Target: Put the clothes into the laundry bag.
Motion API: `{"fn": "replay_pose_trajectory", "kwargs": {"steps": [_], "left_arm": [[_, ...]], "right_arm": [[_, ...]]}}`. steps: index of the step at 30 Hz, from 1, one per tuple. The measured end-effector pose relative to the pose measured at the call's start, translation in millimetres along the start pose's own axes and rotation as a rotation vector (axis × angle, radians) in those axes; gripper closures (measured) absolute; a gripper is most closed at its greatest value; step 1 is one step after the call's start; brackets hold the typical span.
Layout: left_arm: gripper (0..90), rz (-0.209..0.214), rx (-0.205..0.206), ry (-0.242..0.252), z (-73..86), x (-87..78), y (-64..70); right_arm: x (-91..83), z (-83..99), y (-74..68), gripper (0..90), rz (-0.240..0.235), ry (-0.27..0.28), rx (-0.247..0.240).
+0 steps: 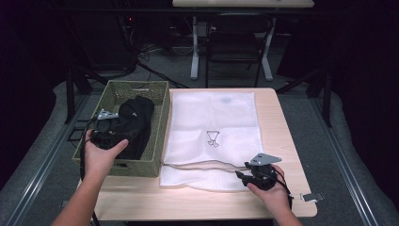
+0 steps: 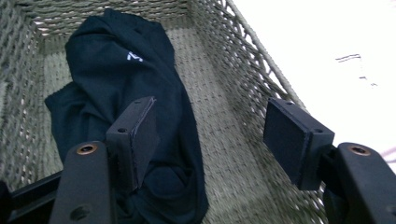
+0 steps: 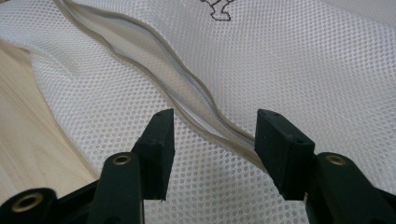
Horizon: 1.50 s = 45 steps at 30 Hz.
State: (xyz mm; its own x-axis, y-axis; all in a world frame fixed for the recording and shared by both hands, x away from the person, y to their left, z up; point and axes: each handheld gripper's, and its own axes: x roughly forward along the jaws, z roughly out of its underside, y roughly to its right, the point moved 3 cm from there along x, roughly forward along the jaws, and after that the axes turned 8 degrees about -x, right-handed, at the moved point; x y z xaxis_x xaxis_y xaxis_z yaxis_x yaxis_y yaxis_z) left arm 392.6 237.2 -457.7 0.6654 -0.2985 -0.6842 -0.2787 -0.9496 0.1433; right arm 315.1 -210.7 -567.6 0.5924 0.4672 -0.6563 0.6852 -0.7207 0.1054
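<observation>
The left gripper [image 2: 210, 140], jaws wide, hangs over the black garment [image 2: 126, 93] in the basket [image 1: 157, 129] at left, presumably to grasp it, while the right gripper [image 3: 212, 149], jaws wide, straddles the mesh bag's [image 1: 211, 122] near zipper opening [image 3: 187, 93], likely to hold it open.

A garment [image 1: 134, 123] lies in the basket [image 1: 160, 126], just left of the mesh bag [image 1: 211, 136].

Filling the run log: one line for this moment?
left gripper: open over dark garment in basket | right gripper: open at mesh bag opening
</observation>
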Motion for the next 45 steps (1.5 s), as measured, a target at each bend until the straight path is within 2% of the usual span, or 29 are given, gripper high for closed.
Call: {"fn": "replay_pose_trajectory", "kwargs": {"steps": [3,6,14,19,24,31,37,45], "left_arm": [[35.2,-0.013,0.005,-0.012,-5.2,5.2,-2.3],[35.2,-0.01,-0.014,-0.019,-9.1,10.4,-4.6],[35.3,-0.054,-0.027,-0.053,-17.7,22.0,-11.1],[35.3,-0.061,-0.06,-0.066,-22.2,27.9,-17.1],[35.3,-0.049,-0.104,-0.08,-24.4,34.3,-22.9],[35.2,-0.076,-0.135,-0.11,-25.4,49.6,-30.9],[35.2,-0.096,-0.143,-0.146,-24.6,63.5,-36.0],[35.2,-0.09,-0.147,-0.187,-22.4,80.2,-39.6]], "right_arm": [[0.1,0.1,0.3,47.9,0.0,0.0,-0.001],[-0.2,0.2,0.3,47.9,0.0,0.0,0.001],[0.0,0.2,0.3,47.7,0.001,0.0,0.0],[0.0,0.4,0.5,47.6,-0.001,0.001,0.002],[0.5,0.5,0.6,47.6,-0.002,0.002,0.0],[0.9,0.5,0.2,47.4,-0.005,-0.001,-0.001],[0.8,0.6,0.8,47.5,-0.005,0.001,0.0],[0.9,0.3,0.7,47.4,-0.008,0.002,0.0]]}}
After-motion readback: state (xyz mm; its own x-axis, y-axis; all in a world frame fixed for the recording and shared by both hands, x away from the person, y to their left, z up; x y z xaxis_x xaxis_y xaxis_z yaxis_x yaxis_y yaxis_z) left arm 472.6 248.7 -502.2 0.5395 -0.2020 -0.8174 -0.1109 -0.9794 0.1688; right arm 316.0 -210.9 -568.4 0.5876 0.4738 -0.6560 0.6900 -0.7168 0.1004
